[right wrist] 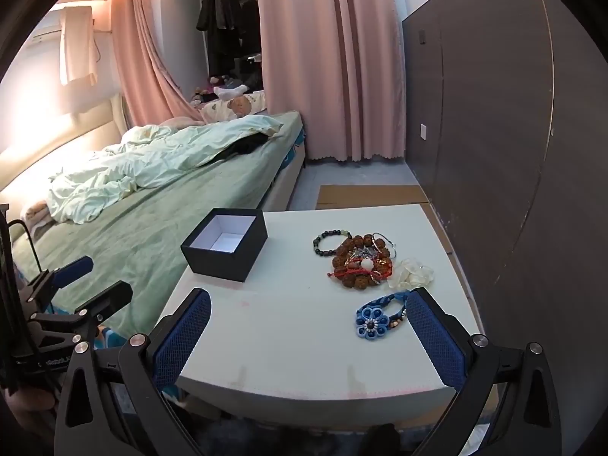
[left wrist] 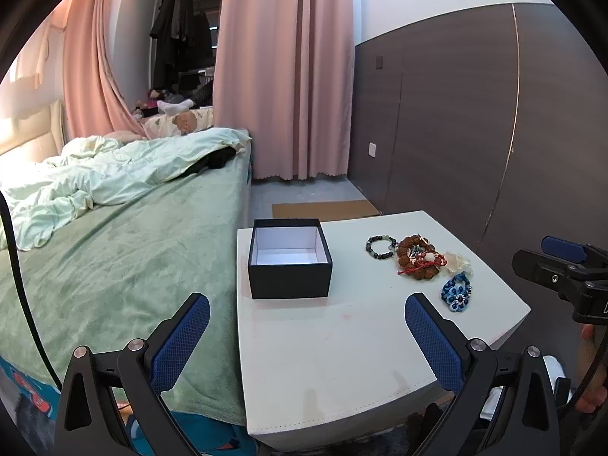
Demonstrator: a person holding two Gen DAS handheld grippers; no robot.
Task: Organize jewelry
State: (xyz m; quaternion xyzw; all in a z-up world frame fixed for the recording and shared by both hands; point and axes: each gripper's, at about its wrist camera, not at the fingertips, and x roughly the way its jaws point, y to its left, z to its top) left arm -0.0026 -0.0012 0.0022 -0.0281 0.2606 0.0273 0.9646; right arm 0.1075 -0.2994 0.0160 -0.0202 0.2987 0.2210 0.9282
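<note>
Jaws wide and empty on both grippers; the blue flower bracelet lies just inside the right gripper.

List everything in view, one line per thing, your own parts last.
table: one, white, beside the bed
box: one, black outside, white inside, open and empty, table's bed side
bead bracelet: one, dark green, far end of the jewelry cluster
large-bead bracelet: one, brown, with red cord across it, cluster middle
flower piece: one, blue, nearest the grippers
bed: one, green cover, pale duvet
curtains: pink, far wall
left gripper: jaws open, empty
right gripper: jaws open, empty
</note>
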